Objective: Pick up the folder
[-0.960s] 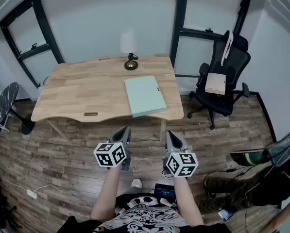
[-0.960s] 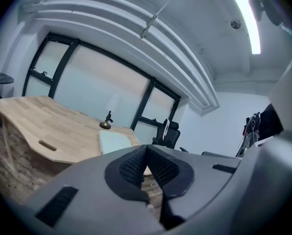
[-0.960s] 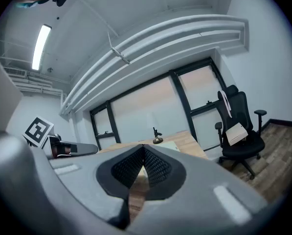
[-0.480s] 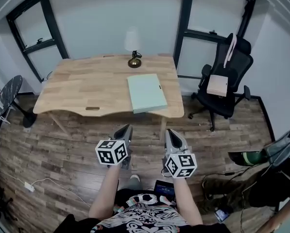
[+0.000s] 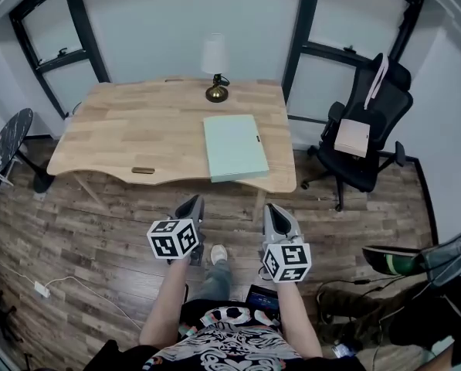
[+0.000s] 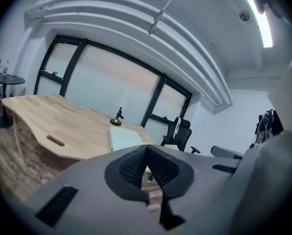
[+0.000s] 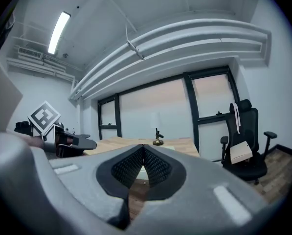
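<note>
A pale green folder (image 5: 235, 147) lies flat on the wooden desk (image 5: 130, 134), near its right front corner; in the left gripper view the folder (image 6: 123, 139) shows just beyond the jaw tips. Both grippers hang over the floor in front of the desk, well short of the folder. My left gripper (image 5: 192, 205) is shut with nothing in it, its jaws (image 6: 146, 148) meeting at the tips. My right gripper (image 5: 274, 213) is also shut and empty, pads closed together (image 7: 143, 147).
A small brass desk lamp (image 5: 215, 91) stands behind the folder. A black office chair (image 5: 367, 130) with a beige bag on it is right of the desk. A round side table (image 5: 5, 154) stands at the far left. Cables and bags lie on the wood floor at right.
The view has drawn a little closer to the desk, and a foot has stepped forward between the grippers. Both grippers stay shut and level with each other.
</note>
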A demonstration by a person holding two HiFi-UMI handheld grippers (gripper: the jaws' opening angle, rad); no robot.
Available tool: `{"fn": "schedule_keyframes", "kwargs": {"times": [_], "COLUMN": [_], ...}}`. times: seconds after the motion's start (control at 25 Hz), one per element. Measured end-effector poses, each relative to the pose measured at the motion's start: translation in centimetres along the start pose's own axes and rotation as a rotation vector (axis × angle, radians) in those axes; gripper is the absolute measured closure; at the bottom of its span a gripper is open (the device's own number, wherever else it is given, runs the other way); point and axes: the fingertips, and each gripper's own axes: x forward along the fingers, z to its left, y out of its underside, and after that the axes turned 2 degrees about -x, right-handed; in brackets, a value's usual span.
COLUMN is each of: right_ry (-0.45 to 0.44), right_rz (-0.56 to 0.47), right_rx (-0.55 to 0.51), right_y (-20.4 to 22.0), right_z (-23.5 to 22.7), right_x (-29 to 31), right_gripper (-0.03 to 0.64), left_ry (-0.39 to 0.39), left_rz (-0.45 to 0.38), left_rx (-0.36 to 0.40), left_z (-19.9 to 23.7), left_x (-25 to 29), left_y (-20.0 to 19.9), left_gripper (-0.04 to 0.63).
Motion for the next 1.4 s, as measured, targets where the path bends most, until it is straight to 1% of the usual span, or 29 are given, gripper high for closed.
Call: {"fn": "schedule_keyframes", "kwargs": {"times": [0.16,0.28,0.44,0.56,0.64,0.68,0.76,0.88,0.96,1.2,1.32,1.4], "right_ry": [0.003,-0.007,-0.053,-0.113,-0.146,-0.147,-0.117,-0.037,0.000,0.037,0.067,0.070], "right_rz": [0.041,0.109,0.219,0.323,0.367,0.378,0.383,0.361,0.351,0.379,0.378,0.390], "right_rx": [-0.008,-0.073,-0.104,-0.172,-0.196,-0.197,-0.178,-0.102,-0.060,0.004,0.063,0.096], "right_y": [1.2,2.3,4.9,7.1,8.0,8.3,8.4,7.9,7.6,7.9,8.5,9.0], "right_z": [-2.1,-3.6,-5.5,-6.5,-7.2,-7.7,-9.4,-12.3,-13.7,-16.2,-17.0,-17.1], "right_x": [4.9,9.2,14.4,18.3,20.8,21.8,23.5,26.5,28.0,30.1,30.9,31.2], "right_gripper": [0.612,0.612,0.612,0.612,0.612,0.612,0.612,0.611,0.611,0.610,0.609,0.609], "left_ry": [-0.022,-0.031,-0.065,-0.051,-0.047,-0.048,-0.044,-0.037,-0.038,-0.043,-0.046,-0.041], "left_rz": [0.030,0.054,0.096,0.136,0.165,0.180,0.207,0.227,0.229,0.244,0.245,0.262], "left_rx": [-0.023,-0.033,-0.023,-0.005,0.012,0.017,0.022,0.028,0.024,0.001,-0.017,-0.021], "left_z": [2.7,4.9,8.0,9.9,11.4,12.0,12.8,14.0,14.6,15.5,16.2,16.3], "left_x": [4.8,9.2,14.8,18.8,21.1,22.0,23.6,25.7,26.7,29.2,30.6,31.1], "left_y": [-0.3,-1.4,-3.1,-4.0,-4.1,-3.9,-3.5,-3.7,-4.0,-4.0,-4.1,-3.9], "left_gripper": [0.588,0.588,0.588,0.588,0.589,0.588,0.588,0.589,0.589,0.588,0.588,0.588]}}
